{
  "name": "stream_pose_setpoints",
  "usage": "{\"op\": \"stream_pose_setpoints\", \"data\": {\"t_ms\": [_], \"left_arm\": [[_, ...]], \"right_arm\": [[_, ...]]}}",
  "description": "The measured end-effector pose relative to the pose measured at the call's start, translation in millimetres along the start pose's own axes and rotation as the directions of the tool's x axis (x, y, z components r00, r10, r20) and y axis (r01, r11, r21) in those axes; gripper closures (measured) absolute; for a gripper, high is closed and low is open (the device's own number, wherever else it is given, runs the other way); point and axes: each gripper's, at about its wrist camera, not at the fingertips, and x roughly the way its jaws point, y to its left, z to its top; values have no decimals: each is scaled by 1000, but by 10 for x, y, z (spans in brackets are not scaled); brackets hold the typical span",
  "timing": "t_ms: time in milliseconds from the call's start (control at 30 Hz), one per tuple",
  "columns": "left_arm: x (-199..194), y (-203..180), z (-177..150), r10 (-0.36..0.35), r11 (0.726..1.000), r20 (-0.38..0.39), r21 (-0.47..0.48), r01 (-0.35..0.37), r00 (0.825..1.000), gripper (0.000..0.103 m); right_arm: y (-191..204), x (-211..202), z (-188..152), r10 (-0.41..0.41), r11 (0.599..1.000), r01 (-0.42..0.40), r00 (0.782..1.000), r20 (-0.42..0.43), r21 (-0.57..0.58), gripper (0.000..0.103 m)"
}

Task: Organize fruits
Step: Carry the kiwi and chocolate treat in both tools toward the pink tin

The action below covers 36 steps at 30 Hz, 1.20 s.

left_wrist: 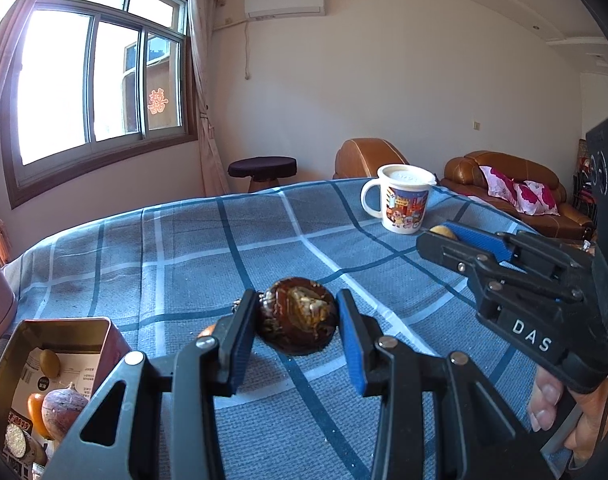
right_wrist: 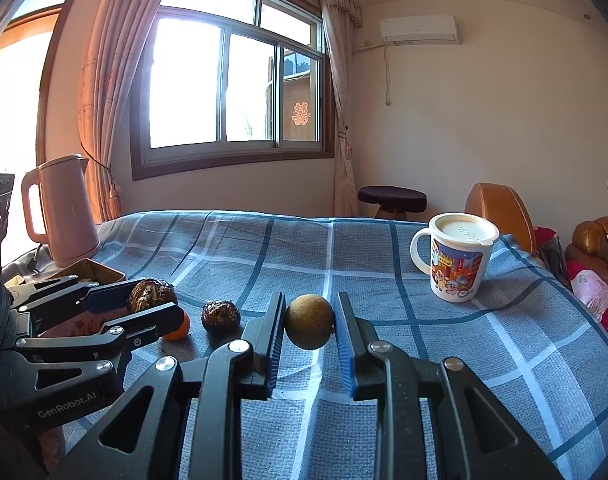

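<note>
My left gripper [left_wrist: 297, 320] is shut on a dark brown wrinkled fruit [left_wrist: 298, 320] and holds it just above the checked blue tablecloth [left_wrist: 184, 248]. The same fruit shows in the right wrist view [right_wrist: 150, 294] between the left fingers. My right gripper [right_wrist: 309, 322] is shut on a small round olive-brown fruit [right_wrist: 308, 321], seen in the left wrist view [left_wrist: 443, 231] as a yellow-brown tip. A second dark brown fruit [right_wrist: 220, 316] and a small orange fruit [right_wrist: 178, 330] lie on the cloth between the grippers. An open tin box [left_wrist: 60, 364] at lower left holds several fruits.
A white lidded cartoon mug [right_wrist: 455, 260] stands at the back right of the table, also in the left wrist view [left_wrist: 403, 200]. A pink kettle [right_wrist: 62, 208] stands at the back left behind the tin box [right_wrist: 88, 272]. Sofa and stool lie beyond the table.
</note>
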Motion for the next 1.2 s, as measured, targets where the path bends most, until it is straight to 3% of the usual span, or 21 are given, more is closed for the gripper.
{"op": "stream_pose_setpoints", "data": {"t_ms": [600, 1200], "left_arm": [[-214, -24, -26, 33, 999, 85, 13, -34, 996, 62], [-286, 80, -46, 49, 999, 91, -24, -47, 995, 62]], "right_arm": [[5, -140, -10, 5, 1000, -5, 998, 64, 7, 77], [19, -151, -16, 20, 1000, -20, 997, 71, -2, 77]]}}
